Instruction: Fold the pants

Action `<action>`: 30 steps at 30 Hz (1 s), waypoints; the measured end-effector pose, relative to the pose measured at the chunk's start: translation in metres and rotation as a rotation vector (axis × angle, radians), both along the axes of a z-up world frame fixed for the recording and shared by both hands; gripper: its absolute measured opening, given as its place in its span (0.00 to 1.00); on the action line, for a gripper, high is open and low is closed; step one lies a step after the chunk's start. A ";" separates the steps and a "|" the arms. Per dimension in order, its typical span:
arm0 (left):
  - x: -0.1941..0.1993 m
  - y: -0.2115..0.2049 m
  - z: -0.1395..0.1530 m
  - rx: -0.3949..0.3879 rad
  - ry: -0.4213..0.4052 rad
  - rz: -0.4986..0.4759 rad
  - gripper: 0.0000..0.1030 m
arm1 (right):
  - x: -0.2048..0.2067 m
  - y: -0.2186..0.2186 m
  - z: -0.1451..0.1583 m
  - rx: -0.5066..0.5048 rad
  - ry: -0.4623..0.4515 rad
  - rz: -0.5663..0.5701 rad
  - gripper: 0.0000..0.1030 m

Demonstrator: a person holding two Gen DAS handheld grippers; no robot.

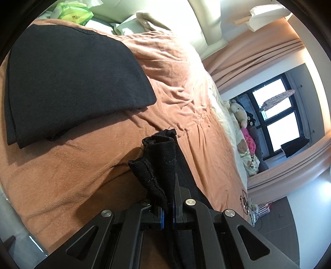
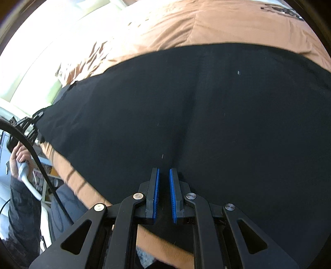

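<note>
Black pants (image 2: 206, 115) lie spread flat across the orange bedspread (image 2: 206, 22) in the right wrist view. My left gripper (image 1: 168, 190) is shut on a bunched hem or corner of the pants (image 1: 159, 157), which stands up between the blue pads, lifted off the bed. My right gripper (image 2: 163, 171) hovers low over the near edge of the pants; its blue pads (image 2: 156, 192) stand a narrow gap apart with black cloth below, and I cannot tell whether any is pinched. The left gripper also shows at far left in the right wrist view (image 2: 26, 128).
A folded dark garment (image 1: 68, 82) lies on the bedspread (image 1: 175, 68) at upper left. A green tissue pack (image 1: 72, 12) and pale cloths sit by the headboard. Stuffed toys (image 1: 240, 111) line the far side near the window. The person's hand (image 2: 17, 157) and a black cable are at left.
</note>
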State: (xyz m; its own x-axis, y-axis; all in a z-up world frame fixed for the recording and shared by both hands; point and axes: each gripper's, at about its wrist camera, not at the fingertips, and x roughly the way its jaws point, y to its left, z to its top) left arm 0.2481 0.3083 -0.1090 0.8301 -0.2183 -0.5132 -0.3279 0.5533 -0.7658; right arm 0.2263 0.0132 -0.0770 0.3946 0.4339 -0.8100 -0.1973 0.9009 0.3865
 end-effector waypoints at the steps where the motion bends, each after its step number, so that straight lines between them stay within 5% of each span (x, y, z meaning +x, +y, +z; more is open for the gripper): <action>1: 0.000 0.000 0.000 0.000 0.000 0.001 0.04 | -0.002 0.000 0.000 0.002 0.010 0.009 0.07; 12: -0.006 0.004 -0.019 -0.018 0.043 0.028 0.04 | 0.016 0.006 0.004 -0.025 0.033 0.041 0.06; 30: -0.013 0.013 -0.059 -0.070 0.109 0.068 0.04 | 0.155 0.011 0.008 -0.107 0.013 -0.108 0.03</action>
